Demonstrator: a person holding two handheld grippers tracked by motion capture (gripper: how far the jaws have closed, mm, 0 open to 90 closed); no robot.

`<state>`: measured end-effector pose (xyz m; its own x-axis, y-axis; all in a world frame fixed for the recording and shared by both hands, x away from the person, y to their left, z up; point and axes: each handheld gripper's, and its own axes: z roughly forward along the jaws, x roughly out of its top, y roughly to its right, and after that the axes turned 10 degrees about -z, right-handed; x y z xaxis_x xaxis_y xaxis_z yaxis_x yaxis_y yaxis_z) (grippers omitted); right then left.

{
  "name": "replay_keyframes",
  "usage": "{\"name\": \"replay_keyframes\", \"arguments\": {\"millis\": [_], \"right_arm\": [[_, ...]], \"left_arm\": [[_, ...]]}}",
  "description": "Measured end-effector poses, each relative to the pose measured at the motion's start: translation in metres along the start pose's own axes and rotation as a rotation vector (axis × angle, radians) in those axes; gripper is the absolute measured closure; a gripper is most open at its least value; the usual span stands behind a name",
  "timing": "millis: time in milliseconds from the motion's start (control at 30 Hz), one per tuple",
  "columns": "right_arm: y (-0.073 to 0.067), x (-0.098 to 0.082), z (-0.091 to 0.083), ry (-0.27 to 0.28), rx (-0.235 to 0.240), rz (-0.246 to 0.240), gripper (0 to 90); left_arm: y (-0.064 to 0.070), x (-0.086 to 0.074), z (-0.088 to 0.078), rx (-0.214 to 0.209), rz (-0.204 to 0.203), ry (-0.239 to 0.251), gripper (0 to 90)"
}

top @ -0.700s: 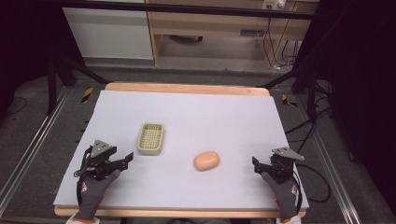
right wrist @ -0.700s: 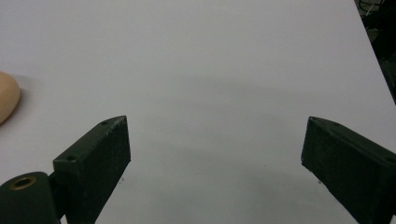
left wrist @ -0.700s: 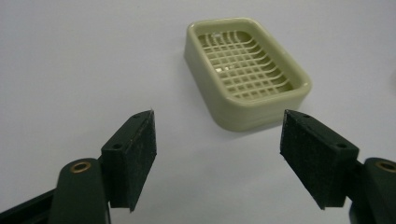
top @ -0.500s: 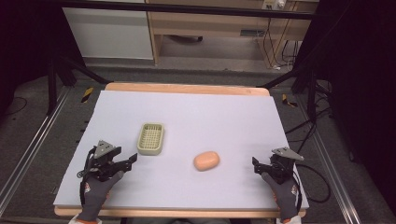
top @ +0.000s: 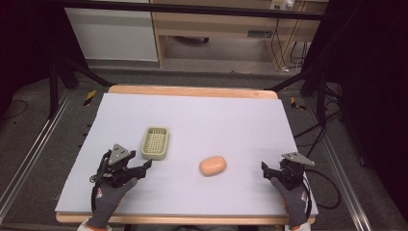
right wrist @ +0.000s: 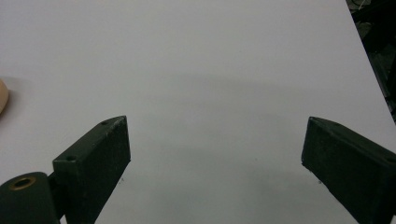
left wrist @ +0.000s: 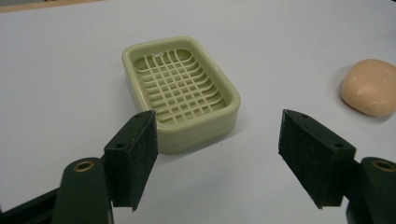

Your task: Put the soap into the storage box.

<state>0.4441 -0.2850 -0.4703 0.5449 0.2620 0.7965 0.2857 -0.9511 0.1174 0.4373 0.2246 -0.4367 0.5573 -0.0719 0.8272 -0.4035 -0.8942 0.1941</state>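
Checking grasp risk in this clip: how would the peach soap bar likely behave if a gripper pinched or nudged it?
The soap bar looks like a smooth, rounded solid, so it is probably stiff but may squirt from flat pads. Its domed, flattish shape suggests sliding on the table rather than rolling. The left gripper, jaws open, points at the soap dish.

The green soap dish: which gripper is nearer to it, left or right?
Left. The left gripper sits just beside the near edge of the soap dish, jaws open toward it. The right gripper is far across the table, beyond the soap bar.
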Motion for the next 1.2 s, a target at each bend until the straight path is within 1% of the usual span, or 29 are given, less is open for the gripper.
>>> {"name": "replay_keyframes", "arguments": {"millis": [33,100,233,300,400,433,500,667,700,733,800,1000,1100,1133,1200], "right_arm": [[0.000,0.000,0.000,0.001,0.000,0.000,8.3],[0.000,0.000,0.000,0.001,0.000,0.000,8.4],[-0.001,0.000,-0.001,0.008,-0.006,-0.007,8.4],[-0.001,0.001,-0.001,0.010,-0.008,-0.006,8.4],[-0.001,0.001,-0.002,0.009,-0.006,-0.005,8.4],[-0.001,0.001,-0.002,0.009,-0.006,-0.005,8.4],[-0.001,0.001,-0.002,0.007,0.002,-0.006,8.7],[-0.002,0.001,-0.002,0.010,0.018,-0.015,8.9],[-0.002,0.001,-0.002,0.010,0.018,-0.015,8.9],[-0.002,0.002,-0.003,0.015,0.025,-0.012,8.9],[-0.002,0.002,-0.004,0.016,0.025,-0.014,8.9],[-0.002,0.003,-0.004,0.010,0.043,-0.008,8.9],[-0.002,0.003,-0.005,0.007,0.050,-0.008,9.0],[-0.003,0.004,-0.005,0.003,0.055,-0.008,9.0],[-0.003,0.004,-0.005,0.002,0.059,-0.010,9.0]], "left_arm": [[0.001,0.001,0.000,-0.006,-0.008,0.004,27.8],[0.002,0.002,0.001,-0.008,-0.010,0.003,27.8],[0.007,0.009,0.001,-0.022,-0.003,0.016,27.9],[0.010,0.014,0.001,-0.032,0.008,0.017,27.8],[0.014,0.021,0.004,-0.042,0.011,0.026,27.7],[0.014,0.021,0.004,-0.042,0.011,0.026,27.8],[0.020,0.029,0.006,-0.055,0.014,0.037,27.8],[0.030,0.039,0.010,-0.077,0.029,0.050,27.5],[0.030,0.039,0.010,-0.077,0.029,0.050,27.5],[0.035,0.043,0.012,-0.088,0.033,0.053,27.3],[0.040,0.046,0.014,-0.099,0.039,0.051,27.1],[0.052,0.052,0.023,-0.123,0.053,0.047,26.6],[0.056,0.053,0.026,-0.125,0.061,0.037,26.5],[0.059,0.054,0.029,-0.135,0.065,0.033,26.4],[0.062,0.055,0.032,-0.141,0.068,0.027,26.3]]}}
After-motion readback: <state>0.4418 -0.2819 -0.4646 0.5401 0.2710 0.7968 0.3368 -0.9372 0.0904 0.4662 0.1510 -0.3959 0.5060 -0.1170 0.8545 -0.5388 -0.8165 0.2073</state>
